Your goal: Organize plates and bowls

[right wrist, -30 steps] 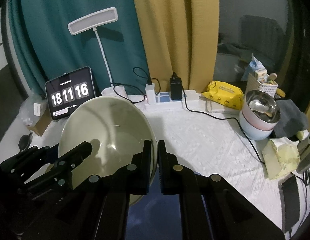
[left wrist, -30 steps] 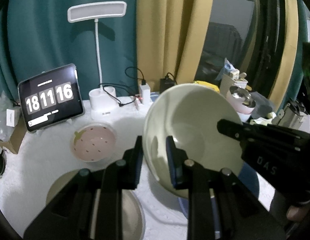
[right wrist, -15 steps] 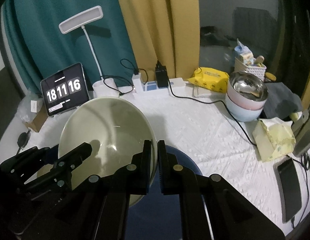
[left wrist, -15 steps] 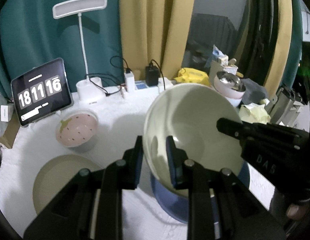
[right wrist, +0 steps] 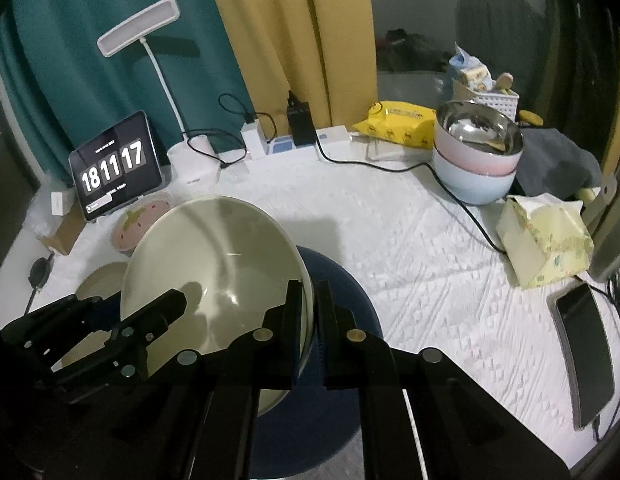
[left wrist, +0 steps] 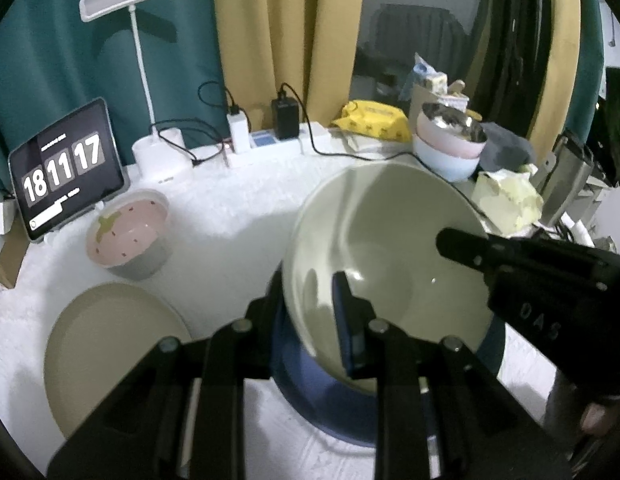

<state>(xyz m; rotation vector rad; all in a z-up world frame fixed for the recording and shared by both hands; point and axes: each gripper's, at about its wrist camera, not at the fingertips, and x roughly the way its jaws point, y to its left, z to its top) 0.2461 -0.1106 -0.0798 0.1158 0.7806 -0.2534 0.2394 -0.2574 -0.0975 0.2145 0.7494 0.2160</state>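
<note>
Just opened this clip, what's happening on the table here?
A person holds a pale green bowl with both grippers: the left gripper pinches its near-left rim, the right gripper is shut on the opposite rim. The bowl hangs tilted above a dark blue plate. A beige plate and a strawberry-pattern bowl sit to the left.

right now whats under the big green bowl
A dark blue plate lies on the table directly below the pale green bowl. Most of the plate is covered; whether they touch cannot be seen.
</note>
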